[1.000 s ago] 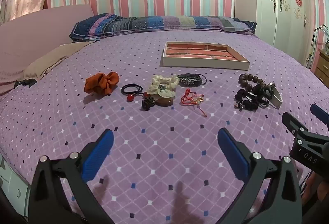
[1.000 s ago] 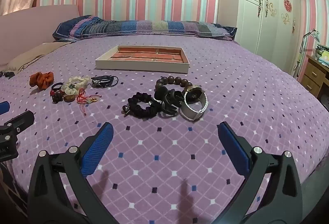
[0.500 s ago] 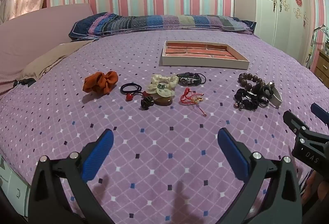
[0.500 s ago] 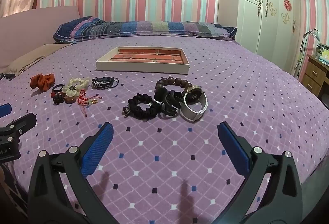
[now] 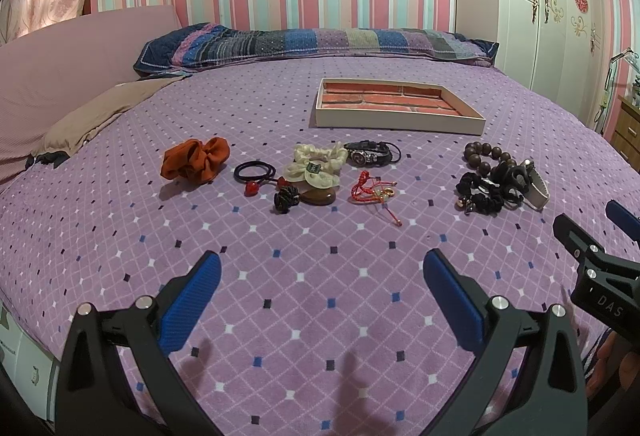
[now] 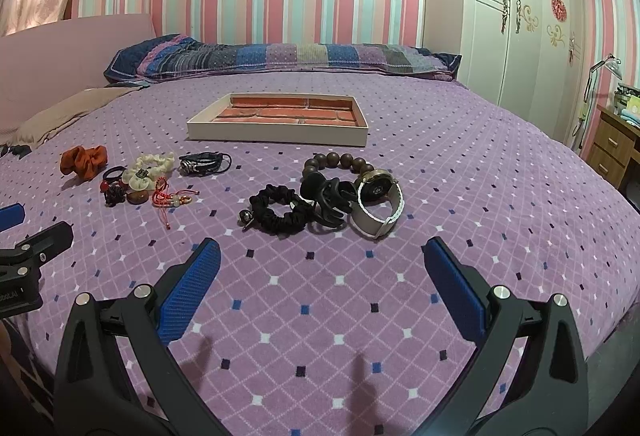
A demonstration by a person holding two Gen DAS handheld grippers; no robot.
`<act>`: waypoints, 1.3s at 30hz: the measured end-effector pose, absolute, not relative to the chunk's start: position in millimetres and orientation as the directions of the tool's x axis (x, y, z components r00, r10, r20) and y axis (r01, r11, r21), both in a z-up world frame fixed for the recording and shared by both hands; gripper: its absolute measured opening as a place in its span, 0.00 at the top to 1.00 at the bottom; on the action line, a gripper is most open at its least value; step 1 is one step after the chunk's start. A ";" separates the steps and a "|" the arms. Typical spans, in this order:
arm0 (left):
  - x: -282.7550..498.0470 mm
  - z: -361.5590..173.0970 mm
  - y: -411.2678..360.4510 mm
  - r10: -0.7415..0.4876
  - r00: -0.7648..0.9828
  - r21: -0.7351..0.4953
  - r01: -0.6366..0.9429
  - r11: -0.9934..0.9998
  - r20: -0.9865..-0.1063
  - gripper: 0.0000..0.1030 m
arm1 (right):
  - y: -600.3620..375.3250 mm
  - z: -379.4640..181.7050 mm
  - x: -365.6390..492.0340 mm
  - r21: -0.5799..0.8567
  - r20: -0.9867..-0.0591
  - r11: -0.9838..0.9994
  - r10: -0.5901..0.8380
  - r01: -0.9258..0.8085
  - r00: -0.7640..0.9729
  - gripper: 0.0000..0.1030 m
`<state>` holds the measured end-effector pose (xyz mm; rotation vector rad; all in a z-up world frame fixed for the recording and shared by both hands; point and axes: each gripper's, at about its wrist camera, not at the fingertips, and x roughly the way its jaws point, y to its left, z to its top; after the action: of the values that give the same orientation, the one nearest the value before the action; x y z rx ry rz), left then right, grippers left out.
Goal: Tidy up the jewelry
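Note:
Jewelry lies in a row on the purple bedspread. In the left wrist view: an orange scrunchie [image 5: 196, 163], black hair ties [image 5: 255, 171], a cream scrunchie [image 5: 318, 165], a red cord charm [image 5: 370, 189], a black leather bracelet [image 5: 370, 152], and a wooden bead bracelet [image 5: 486, 155]. In the right wrist view: a black scrunchie [image 6: 280, 209], a black claw clip [image 6: 328, 193], a watch [image 6: 378, 205]. An open tray [image 5: 400, 121] with brick-pattern lining sits behind them, also in the right wrist view [image 6: 278, 133]. My left gripper [image 5: 320, 280] and right gripper [image 6: 320, 268] are open, empty, hovering short of the items.
A striped pillow [image 5: 320, 41] lies at the bed's far end. A tan cushion [image 5: 96, 115] is at the left. A white wardrobe [image 6: 520, 35] and a wooden nightstand [image 6: 612, 151] stand to the right of the bed.
Both grippers have barely shifted; the view has crept slightly. Nothing has been taken hold of or moved.

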<state>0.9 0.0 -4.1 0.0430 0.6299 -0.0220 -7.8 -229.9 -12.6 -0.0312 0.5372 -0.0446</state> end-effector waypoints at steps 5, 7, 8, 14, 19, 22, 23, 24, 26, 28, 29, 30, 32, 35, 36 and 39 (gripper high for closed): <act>0.9 -4.8 -0.2 -0.007 0.807 0.033 0.033 0.999 -0.590 0.04 | -229.9 -12.4 -7.8 -0.040 -0.512 0.999 -0.050 0.034 0.858 0.04; 0.5 -4.6 0.1 -0.009 0.808 0.032 0.034 0.999 -0.589 0.04 | -229.9 -12.7 -7.8 -0.040 -0.510 0.999 -0.051 0.035 0.859 0.04; 0.6 -4.8 0.0 -0.008 0.808 0.032 0.033 0.999 -0.589 0.04 | -229.9 -12.7 -7.7 -0.039 -0.510 0.999 -0.050 0.034 0.859 0.04; 2.5 -4.4 0.8 -0.008 0.807 0.032 0.034 0.999 -0.590 0.04 | -229.8 -12.8 -7.6 -0.039 -0.511 0.999 -0.049 0.034 0.858 0.04; 3.0 -4.8 0.7 -0.008 0.806 0.032 0.034 0.999 -0.592 0.04 | -229.7 -12.8 -7.5 -0.041 -0.510 0.999 -0.051 0.034 0.859 0.04; 2.8 -4.9 0.8 -0.009 0.807 0.032 0.034 0.999 -0.591 0.04 | -229.7 -12.3 -8.0 -0.042 -0.510 0.999 -0.050 0.034 0.859 0.04; 2.9 -4.7 0.8 -0.009 0.806 0.032 0.034 0.999 -0.591 0.04 | -229.9 -12.3 -8.1 -0.041 -0.509 0.999 -0.050 0.034 0.859 0.04; 2.9 -4.8 0.9 -0.009 0.806 0.032 0.034 0.999 -0.591 0.04 | -229.8 -12.1 -7.9 -0.040 -0.509 0.999 -0.051 0.035 0.860 0.04; 2.8 -4.3 1.0 -0.010 0.807 0.031 0.035 0.999 -0.591 0.04 | -229.8 -12.5 -8.0 -0.040 -0.509 0.999 -0.049 0.034 0.859 0.04; 3.1 -4.4 0.8 -0.009 0.806 0.032 0.034 0.999 -0.592 0.04 | -229.8 -12.7 -8.0 -0.041 -0.509 0.999 -0.050 0.034 0.859 0.04; 2.9 -4.0 0.9 -0.010 0.805 0.031 0.035 0.999 -0.593 0.04 | -229.8 -12.8 -8.0 -0.041 -0.509 0.999 -0.050 0.034 0.859 0.04; 2.7 -3.9 1.2 -0.011 0.805 0.030 0.036 0.999 -0.593 0.04 | -229.6 -12.2 -7.8 -0.042 -0.509 0.999 -0.050 0.034 0.859 0.04; 2.8 -4.4 1.3 -0.009 0.806 0.031 0.034 0.999 -0.592 0.04 | -229.7 -12.4 -7.9 -0.041 -0.509 0.999 -0.051 0.034 0.859 0.04; 3.0 -4.6 1.3 -0.010 0.805 0.030 0.035 0.999 -0.594 0.04 | -229.5 -12.4 -7.9 -0.042 -0.508 0.999 -0.051 0.035 0.860 0.04; 2.9 -4.0 1.1 -0.009 0.805 0.032 0.035 0.999 -0.594 0.04 | -229.7 -12.7 -8.0 -0.041 -0.508 0.999 -0.051 0.034 0.860 0.04; 2.7 -4.6 1.4 -0.010 0.805 0.032 0.036 0.999 -0.594 0.04 | -229.5 -12.0 -8.1 -0.041 -0.508 0.999 -0.051 0.035 0.860 0.04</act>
<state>2.7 1.4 -4.6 0.0424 0.6353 -0.0244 -8.1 -229.5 -12.0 -0.0307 0.5340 -0.0447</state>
